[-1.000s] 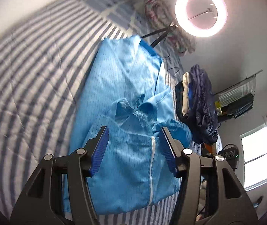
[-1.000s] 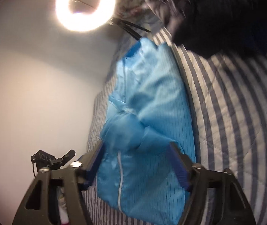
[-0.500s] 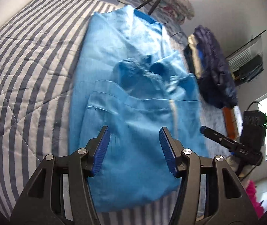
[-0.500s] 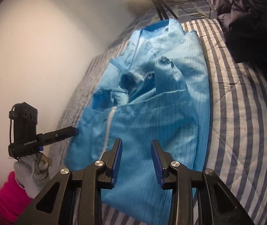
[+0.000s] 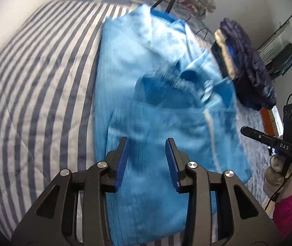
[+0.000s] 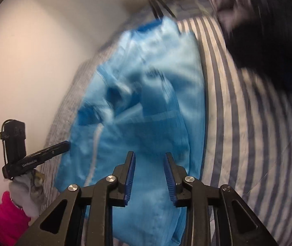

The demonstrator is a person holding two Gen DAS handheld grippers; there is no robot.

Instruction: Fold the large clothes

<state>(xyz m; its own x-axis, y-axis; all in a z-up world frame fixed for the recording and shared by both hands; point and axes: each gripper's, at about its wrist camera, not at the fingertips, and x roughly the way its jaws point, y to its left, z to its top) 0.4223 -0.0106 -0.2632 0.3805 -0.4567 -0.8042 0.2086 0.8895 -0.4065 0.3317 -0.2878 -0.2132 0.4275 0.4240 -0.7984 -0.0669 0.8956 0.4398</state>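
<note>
Both grippers hang over the near hem with nothing between their ribbed blue pads: the left gripper (image 5: 147,162) has just been closing, the right gripper (image 6: 149,173) sits partly open too. Below, a thin, shiny light-blue jacket (image 5: 156,94), pinstriped with a white zip, lies lengthwise on the striped quilted bed (image 5: 35,86), collar pointing away.

The left gripper (image 5: 147,160) is pointing steeply down, its jaws just closing partway with nothing pressed between them. The right gripper (image 6: 149,171) is doing likewise. Gloved hands (image 6: 25,190) in pink sleeves (image 6: 7,219) are holding both.
</note>
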